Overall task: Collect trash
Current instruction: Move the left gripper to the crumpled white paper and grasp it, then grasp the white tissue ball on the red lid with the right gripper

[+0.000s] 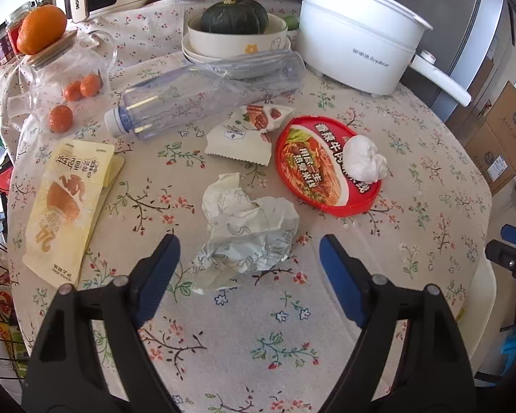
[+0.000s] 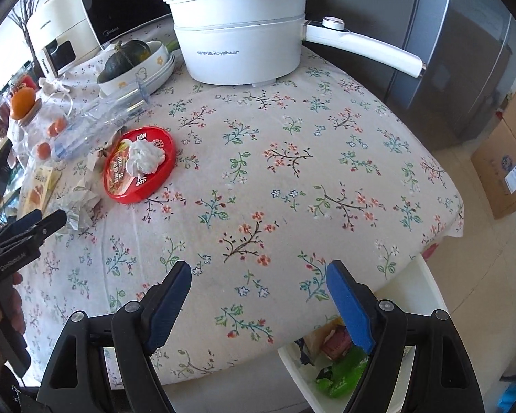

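Blue-padded fingers of the left gripper point(image 1: 249, 246) point steeply down at a flowered tablecloth point(image 1: 230, 330), jaws spread wide around nothing, with a crumpled paper wrapper point(image 1: 249, 230) lying on the cloth just ahead of and between the tips, not touched. Over bare cloth near the table's edge, the right gripper point(image 2: 258, 272) also tilts down with its jaws set wide and empty; below it, beside the table, stands a white bin point(image 2: 426, 296) that already holds a green packet and other scraps. A hand point(image 2: 1, 313) grips the left tool's handle at the left edge of the right wrist view. Beyond the crumpled wrapper lie a torn snack packet point(image 1: 239, 139), a red noodle-cup lid point(image 1: 321, 168) with a white tissue ball point(image 1: 363, 158) resting on it, a clear plastic bottle point(image 1: 203, 98) on its side, and a flat yellow bread bag point(image 1: 68, 203) to the left. Farther back stand a white electric pot point(image 1: 354, 41) with a long handle, a dark green squash point(image 1: 234, 15) in a bowl, and a glass teapot point(image 1: 62, 72) with an orange point(image 1: 41, 29) on its lid. The crumpled wrapper is whitish, creased and printed with faint green lines.
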{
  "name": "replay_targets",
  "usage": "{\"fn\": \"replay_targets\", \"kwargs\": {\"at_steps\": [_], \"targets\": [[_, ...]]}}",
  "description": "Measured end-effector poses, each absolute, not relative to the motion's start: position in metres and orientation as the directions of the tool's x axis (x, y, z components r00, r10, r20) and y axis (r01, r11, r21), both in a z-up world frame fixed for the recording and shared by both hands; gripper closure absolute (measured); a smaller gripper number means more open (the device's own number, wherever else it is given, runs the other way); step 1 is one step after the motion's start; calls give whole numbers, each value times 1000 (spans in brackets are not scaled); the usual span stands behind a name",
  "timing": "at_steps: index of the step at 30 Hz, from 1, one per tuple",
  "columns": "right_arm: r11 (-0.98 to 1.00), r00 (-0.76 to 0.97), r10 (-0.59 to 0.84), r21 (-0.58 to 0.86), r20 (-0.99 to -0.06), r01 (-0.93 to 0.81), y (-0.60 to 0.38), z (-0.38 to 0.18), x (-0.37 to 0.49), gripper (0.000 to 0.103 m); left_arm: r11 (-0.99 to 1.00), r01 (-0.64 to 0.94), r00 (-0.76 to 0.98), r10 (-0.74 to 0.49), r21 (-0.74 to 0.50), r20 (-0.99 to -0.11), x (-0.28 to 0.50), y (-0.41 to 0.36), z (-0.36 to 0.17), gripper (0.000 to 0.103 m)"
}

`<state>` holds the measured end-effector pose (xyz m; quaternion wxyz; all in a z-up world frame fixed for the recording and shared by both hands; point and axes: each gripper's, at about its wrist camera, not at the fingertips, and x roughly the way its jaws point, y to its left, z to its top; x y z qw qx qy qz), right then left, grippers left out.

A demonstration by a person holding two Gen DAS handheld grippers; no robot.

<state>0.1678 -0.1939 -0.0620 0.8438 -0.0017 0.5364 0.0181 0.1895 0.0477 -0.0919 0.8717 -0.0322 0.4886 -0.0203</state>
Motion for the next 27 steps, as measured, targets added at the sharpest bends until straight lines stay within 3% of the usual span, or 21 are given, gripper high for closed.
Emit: {"fn": "replay_targets", "kwargs": {"at_steps": [2,4,7,14,23,25,27], "targets": [[999,423,35,22,-906,-34,-190,-63,170,21,998,-9,507,-44,-56,-861,196,48,-99,33],[999,421,41,29,-906,-34,-187,-65,171,21,999,-25,492,-22,-39,-870,199,49,-104,59],[998,420,47,30,-906,-47,-182,-67,173,21,998,-41,490,-26,-53,-871,200,53,-100,66],[996,428,78,51,-900,-72,-160,-70,184,21,993,-34,542,-78,-114,-837,180,71,-61,68],[982,472,182,136,-863,-131,-105,-73,221,22,992,-73,584,-42,-104,-811,147,108,-27,68],[983,482,179,133,-858,-129,-96,-76,231,25,988,-99,580,-40,-119,-813,143,118,-27,67],[981,479,182,128,-859,-144,-85,-81,242,35,983,-118,575,-46,-139,-817,140,126,-29,67]]}}
